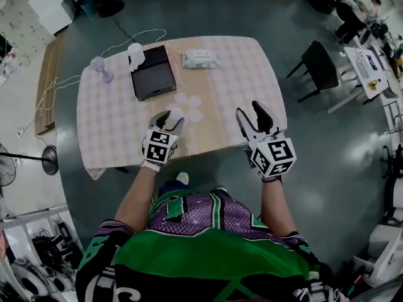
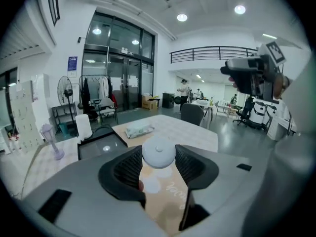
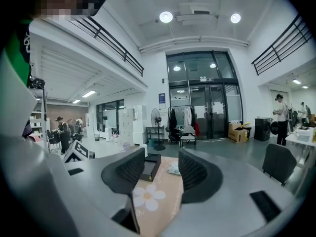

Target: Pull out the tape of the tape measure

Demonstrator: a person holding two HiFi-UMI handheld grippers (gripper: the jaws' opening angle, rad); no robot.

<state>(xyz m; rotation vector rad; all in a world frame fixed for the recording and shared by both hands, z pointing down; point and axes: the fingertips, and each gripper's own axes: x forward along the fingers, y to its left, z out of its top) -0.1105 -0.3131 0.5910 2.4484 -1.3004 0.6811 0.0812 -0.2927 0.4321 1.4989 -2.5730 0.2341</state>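
A small round white tape measure (image 2: 158,156) sits between the tips of my left gripper (image 2: 158,161), and both pads press on its sides. In the head view the same tape measure (image 1: 175,113) shows as a white disc at the left gripper (image 1: 171,117), held above the near edge of the table (image 1: 113,124). No tape is seen drawn out of it. My right gripper (image 1: 249,110) hovers to the right of it, at the table's near right part. Its jaws stand open with nothing between them in the right gripper view (image 3: 160,157).
On the checked tablecloth lie a black tray-like box (image 1: 152,73), a pack of wipes (image 1: 201,58), a small purple fan (image 1: 101,66) and a white cup (image 1: 135,52), all at the far side. A white flower print (image 1: 189,106) marks the cloth. A black chair (image 1: 318,65) stands to the right.
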